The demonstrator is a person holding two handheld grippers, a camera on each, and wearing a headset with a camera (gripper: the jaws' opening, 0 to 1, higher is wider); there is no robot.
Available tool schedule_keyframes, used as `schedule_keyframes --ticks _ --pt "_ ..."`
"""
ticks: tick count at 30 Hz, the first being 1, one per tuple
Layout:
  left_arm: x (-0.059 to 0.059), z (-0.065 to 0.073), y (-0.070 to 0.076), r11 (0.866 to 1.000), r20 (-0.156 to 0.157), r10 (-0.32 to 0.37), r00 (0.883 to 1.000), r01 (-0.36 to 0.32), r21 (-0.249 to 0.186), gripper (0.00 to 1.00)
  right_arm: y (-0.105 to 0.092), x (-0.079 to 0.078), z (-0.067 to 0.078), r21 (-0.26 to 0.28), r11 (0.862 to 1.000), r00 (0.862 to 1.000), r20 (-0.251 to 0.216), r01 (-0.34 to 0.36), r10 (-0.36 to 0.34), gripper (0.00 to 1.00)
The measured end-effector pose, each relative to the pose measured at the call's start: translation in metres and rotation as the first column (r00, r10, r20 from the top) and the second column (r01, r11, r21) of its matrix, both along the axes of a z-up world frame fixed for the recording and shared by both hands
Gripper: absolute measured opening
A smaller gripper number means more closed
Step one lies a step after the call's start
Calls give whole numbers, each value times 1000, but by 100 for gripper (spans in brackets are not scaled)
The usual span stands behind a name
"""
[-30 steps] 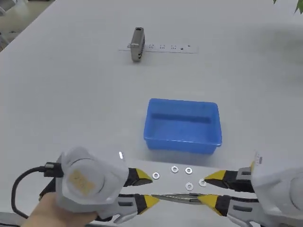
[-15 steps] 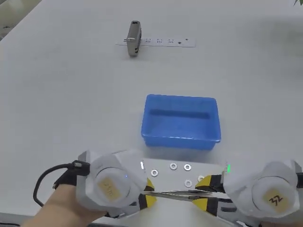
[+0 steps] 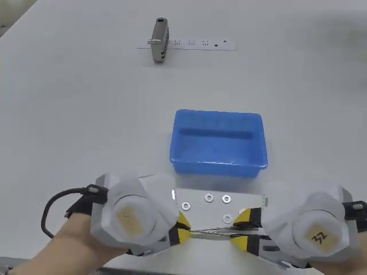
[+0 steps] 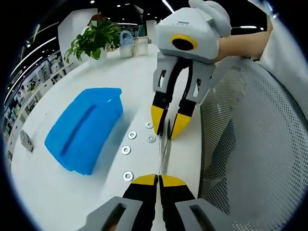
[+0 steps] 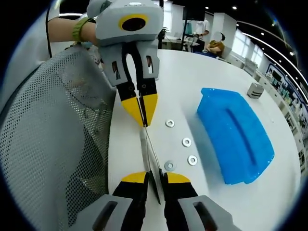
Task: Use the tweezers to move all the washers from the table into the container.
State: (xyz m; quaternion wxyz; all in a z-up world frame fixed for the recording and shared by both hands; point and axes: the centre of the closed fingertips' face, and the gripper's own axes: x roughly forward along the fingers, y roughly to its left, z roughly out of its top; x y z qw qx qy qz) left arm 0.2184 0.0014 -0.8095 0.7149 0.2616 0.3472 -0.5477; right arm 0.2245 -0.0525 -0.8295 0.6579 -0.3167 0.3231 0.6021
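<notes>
In the head view, the left gripper and the right gripper face each other at the near edge of the white surface, with the tweezers stretched level between their tips. Four washers lie loose on the surface just beyond the tweezers, and the blue container sits a little farther out, apart from them. A power strip with a gray plug block lies at the far side. In the left gripper view, that gripper's own jaws are clenched on one end of the tweezers; five washers are scattered between the tweezers and the container's near wall. In the right gripper view, the right jaws stand slightly apart on either side of the tweezers' other end, and whether they press on it cannot be told; the container lies to the right, with washers beside it on the surface.
</notes>
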Motion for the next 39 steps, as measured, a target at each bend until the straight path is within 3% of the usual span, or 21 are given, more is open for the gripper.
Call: schedule_keyframes --ticks 6,8,16,21,26,39 --pt "0 37 -12 998 49 -30 998 33 -59 0 4 1 11 35 999 1000 15 -9 8 9" --pt "-2 45 -16 997 45 -39 998 42 -66 0 6 1 15 52 999 1000 19 -13 12 8" --pt "-4 70 -29 993 84 -72 994 80 -88 0 7 -1 24 68 997 999 15 -33 32 7" --pt "-4 87 -33 990 105 -85 991 95 -100 0 15 0 34 127 992 1000 18 -27 25 6" --pt "3 95 -31 992 118 -66 991 78 -101 0 22 7 40 187 982 1000 9 18 -20 6" --pt "12 99 -36 992 128 -92 988 102 -78 0 31 13 38 223 974 999 -8 42 -42 6"
